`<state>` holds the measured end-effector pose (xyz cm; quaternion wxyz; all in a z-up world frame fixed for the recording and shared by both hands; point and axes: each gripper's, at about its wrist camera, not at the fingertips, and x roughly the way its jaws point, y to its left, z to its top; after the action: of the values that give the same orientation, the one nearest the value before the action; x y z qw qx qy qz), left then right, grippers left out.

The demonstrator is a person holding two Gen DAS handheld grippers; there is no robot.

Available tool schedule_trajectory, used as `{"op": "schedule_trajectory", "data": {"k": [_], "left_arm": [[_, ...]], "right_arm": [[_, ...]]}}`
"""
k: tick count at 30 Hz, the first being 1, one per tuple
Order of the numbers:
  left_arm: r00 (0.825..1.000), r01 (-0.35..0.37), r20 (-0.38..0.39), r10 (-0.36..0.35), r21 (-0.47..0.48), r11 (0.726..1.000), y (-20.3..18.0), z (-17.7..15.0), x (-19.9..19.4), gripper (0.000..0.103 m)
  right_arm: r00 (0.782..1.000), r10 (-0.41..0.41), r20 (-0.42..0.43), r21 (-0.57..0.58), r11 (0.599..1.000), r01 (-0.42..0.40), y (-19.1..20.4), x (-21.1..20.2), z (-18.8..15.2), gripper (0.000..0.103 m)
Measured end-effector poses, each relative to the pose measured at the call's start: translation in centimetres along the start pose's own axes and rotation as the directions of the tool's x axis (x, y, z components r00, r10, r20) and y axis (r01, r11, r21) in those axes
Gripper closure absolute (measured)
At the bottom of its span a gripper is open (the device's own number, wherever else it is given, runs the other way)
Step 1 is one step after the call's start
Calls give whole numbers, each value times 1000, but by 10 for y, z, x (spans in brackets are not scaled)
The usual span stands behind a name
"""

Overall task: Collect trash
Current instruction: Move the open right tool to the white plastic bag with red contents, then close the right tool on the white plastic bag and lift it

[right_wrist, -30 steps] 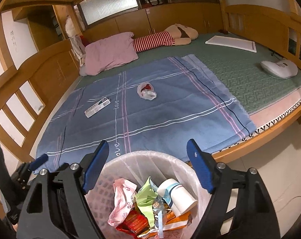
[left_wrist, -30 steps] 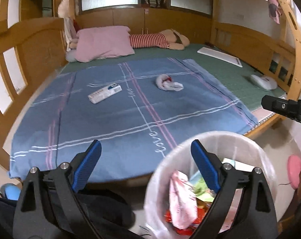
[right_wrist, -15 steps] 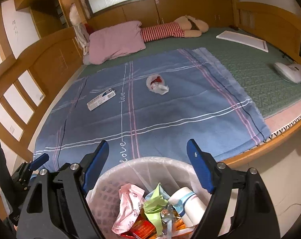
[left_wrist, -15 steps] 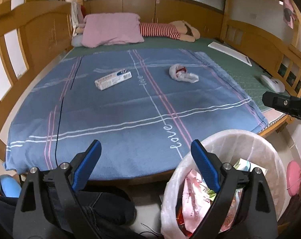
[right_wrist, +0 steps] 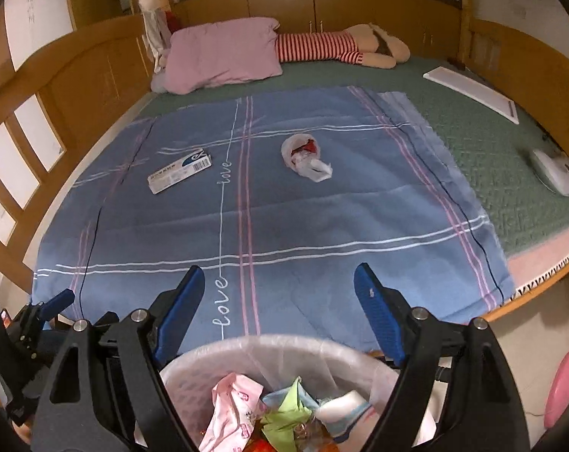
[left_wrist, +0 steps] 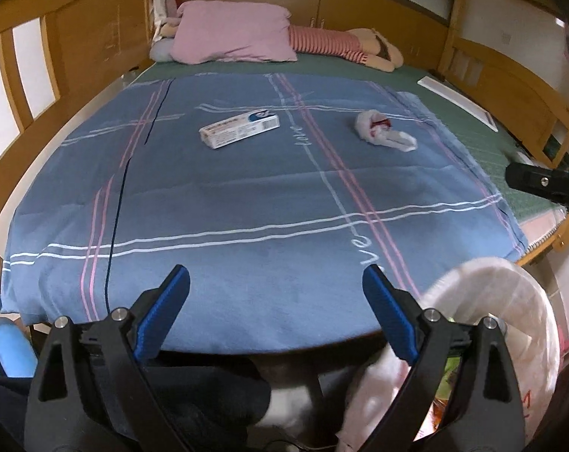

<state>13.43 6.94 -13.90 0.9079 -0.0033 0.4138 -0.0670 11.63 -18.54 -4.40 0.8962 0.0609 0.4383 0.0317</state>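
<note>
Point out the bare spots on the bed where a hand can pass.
Bare: the near half of the blue sheet, in front of the box and crumpled bag; also the green mat between sheet and white device. Crowded: by the pillow and doll.

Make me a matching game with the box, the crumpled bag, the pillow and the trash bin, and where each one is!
Things:
1. white box
2. crumpled plastic bag
3. pink pillow
4. trash bin

Places:
A. at the head of the bed
B. on the floor by the foot of the bed
C. on the blue blanket, left of the pink stripes
D. on the blue blanket, right of the pink stripes

Pairs: 1-C, 2-D, 3-A, 4-B
</note>
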Motion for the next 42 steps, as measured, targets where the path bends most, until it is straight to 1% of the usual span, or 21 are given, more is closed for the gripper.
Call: {"op": "schedule_trajectory", "data": {"k": [2,3,6,9,13,15,16,17,19,21,23,26,30,32,33,34,35,36,37,39,42], "left_arm": [[1000,-12,-12,11,-17,1000,7,3,6,9],[1000,-16,-23,15,-33,999,12,4,11,9],[998,3,-59,-10,-120,993,29,4,22,8],[996,16,-82,-30,-167,986,34,1,29,8],[998,10,-65,-21,-161,987,31,0,28,8],[998,9,-58,-19,-160,987,31,-1,28,7],[998,9,-60,-19,-161,987,31,-2,28,7],[998,10,-63,-20,-164,986,31,-2,29,7],[997,20,-72,-33,-170,985,32,-2,31,7],[996,28,-80,-42,-175,984,31,-2,32,7],[996,27,-83,-42,-178,984,31,-2,34,7],[996,15,-88,-31,-179,984,30,-2,37,7],[995,4,-100,-21,-170,985,25,-1,42,7],[994,3,-106,-20,-166,986,23,-1,44,7],[994,2,-108,-20,-164,986,23,-1,45,7],[993,3,-112,-21,-163,987,22,-1,47,7],[993,4,-115,-23,-164,987,22,-1,48,7],[993,5,-118,-25,-165,986,22,-1,49,7],[992,6,-123,-27,-168,986,22,-1,50,7],[991,12,-133,-35,-173,985,20,-1,53,7],[990,13,-134,-36,-167,986,18,-1,54,7]], "right_arm": [[999,35,-34,1,999,-35,-1,11,7,22],[998,38,-42,2,999,-38,-2,14,10,22],[997,20,-75,-30,999,-23,-1,37,27,22],[995,-2,-95,-42,999,-2,-1,60,43,22],[990,-32,-139,-15,999,30,-14,108,73,22],[989,-59,-132,-12,998,58,-20,126,86,22],[989,-90,-117,-5,996,90,-26,138,97,22],[989,-100,-111,0,995,100,-28,144,100,22],[990,-104,-98,40,993,108,-39,162,116,22],[987,-115,-109,64,990,122,-46,180,126,22],[987,-104,-122,78,990,114,-50,197,137,22],[984,-91,-156,96,990,107,-51,226,149,22],[970,-141,-198,59,986,155,-41,263,160,22],[965,-147,-215,43,986,160,-33,277,161,22],[964,-134,-229,31,989,145,-29,284,159,25],[961,-132,-245,22,990,141,-27,289,157,42],[949,-156,-273,-3,987,161,-24,296,153,63],[945,-176,-276,-21,984,177,-23,297,150,68],[947,-191,-257,-48,982,185,-17,296,146,70],[950,-189,-251,-70,982,177,-14,294,143,78],[954,-159,-253,-77,987,144,-11,286,138,82]]}}
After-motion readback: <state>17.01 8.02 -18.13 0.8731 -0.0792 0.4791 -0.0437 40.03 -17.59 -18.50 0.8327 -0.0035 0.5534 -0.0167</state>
